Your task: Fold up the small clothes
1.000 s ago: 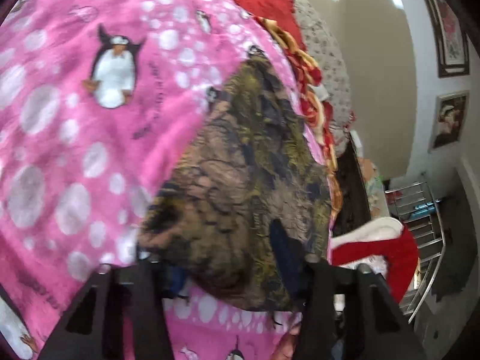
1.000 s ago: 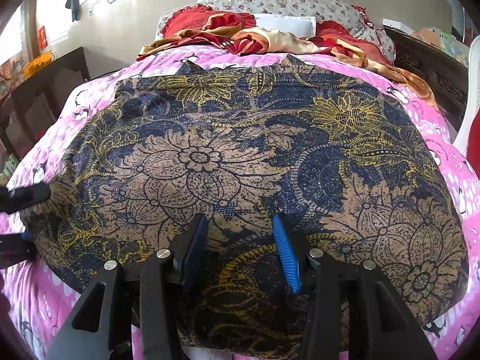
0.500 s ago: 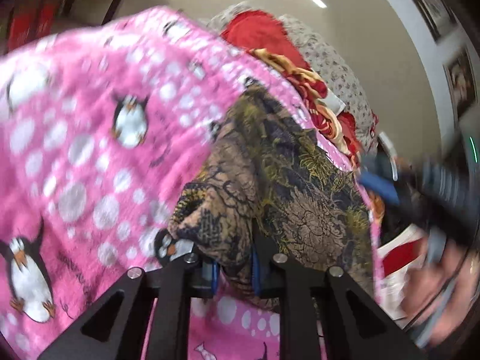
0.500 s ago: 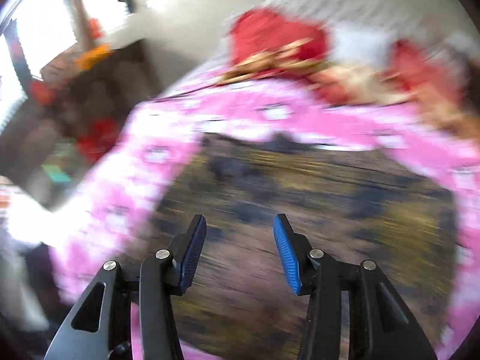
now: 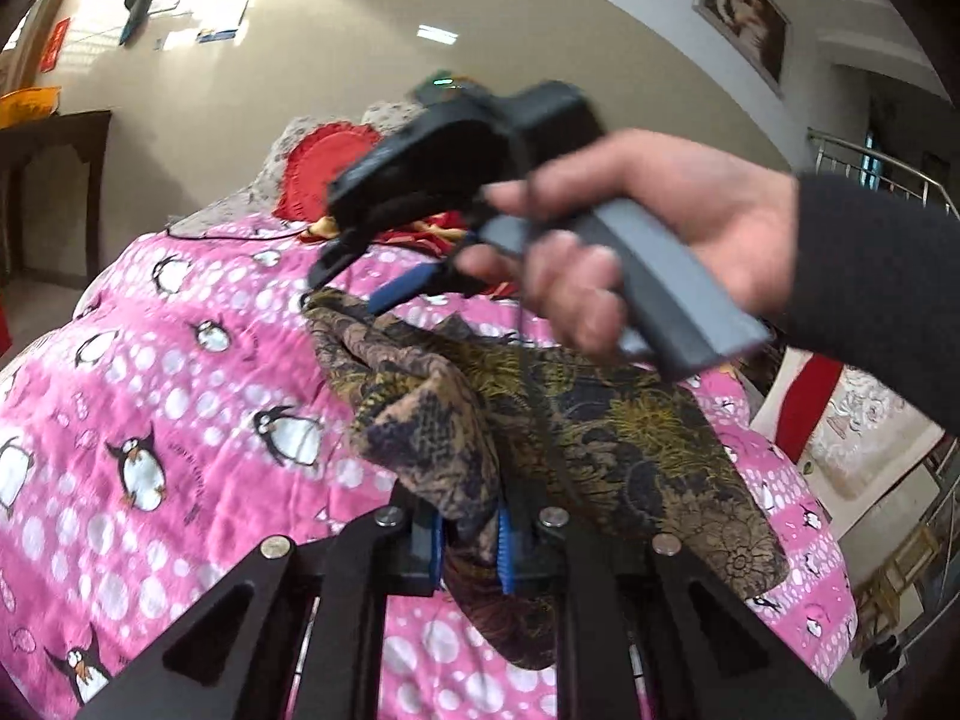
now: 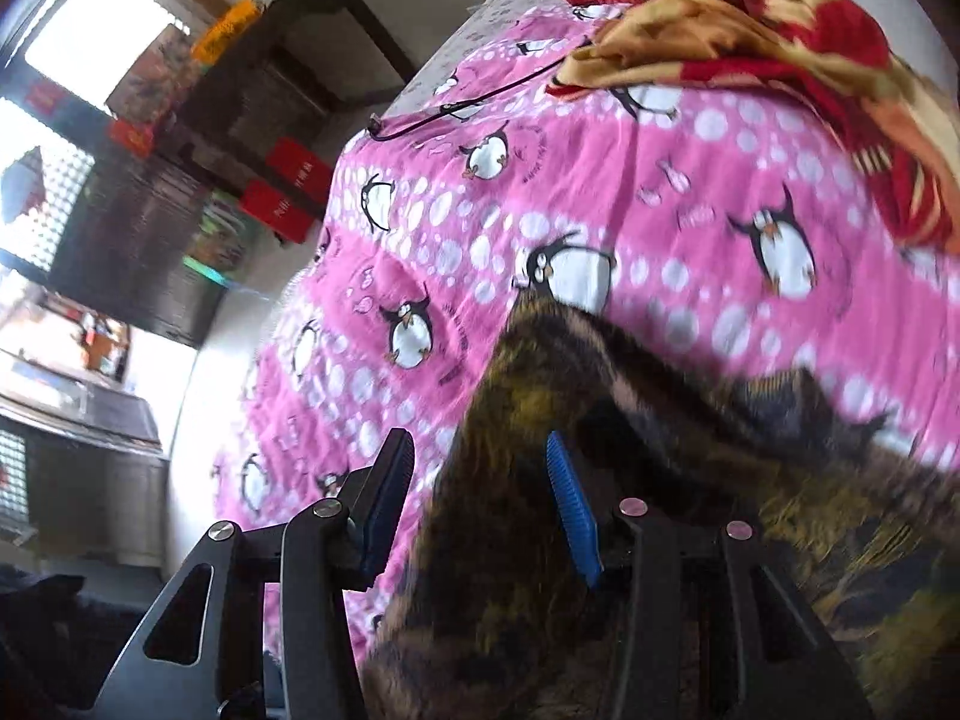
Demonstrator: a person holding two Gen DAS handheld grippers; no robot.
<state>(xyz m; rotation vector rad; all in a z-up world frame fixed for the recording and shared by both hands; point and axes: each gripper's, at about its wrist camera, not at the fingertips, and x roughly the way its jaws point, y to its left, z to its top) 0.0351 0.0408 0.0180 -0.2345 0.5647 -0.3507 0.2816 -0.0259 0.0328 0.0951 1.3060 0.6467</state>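
**Left tongs pinch the cloth; right tongs hang parted above it**

The left tongs (image 5: pixel 471 540) are closing, narrow, with a bunched fold of the dark floral cloth (image 5: pixel 600 438) pressed between their blue pads (image 5: pixel 503 546). The gathered edge rises from the bed (image 5: pixel 150 420) to the pads, while the rest of the cloth lies spread over the pink penguin bedspread toward the right of the left wrist view.

The right tongs (image 6: pixel 480 498) stand partly apart, at a middling gap. In the right wrist view the blurred cloth (image 6: pixel 660 510) passes beneath them; whether it lies between the pads cannot be told, and neither pad presses on it. The left pad (image 6: pixel 390 498) sits over the bedspread (image 6: pixel 540 192), the right pad (image 6: pixel 573 510) over the cloth.

In the left wrist view a hand (image 5: pixel 648 228) in a dark sleeve (image 5: pixel 882 276) grips the grey handle of the right tongs (image 5: pixel 384 282), which point down at the far corner of the cloth, just above it.

At the head of the bed lie a red pillow (image 5: pixel 324 180) and a crumpled red-and-gold cloth (image 6: pixel 780 48). A thin black cable (image 6: pixel 468 102) trails across the bedspread near them. A dark wooden cabinet (image 6: pixel 288 60) stands beside the bed, and 2 framed pictures (image 5: pixel 744 18) hang on the wall.
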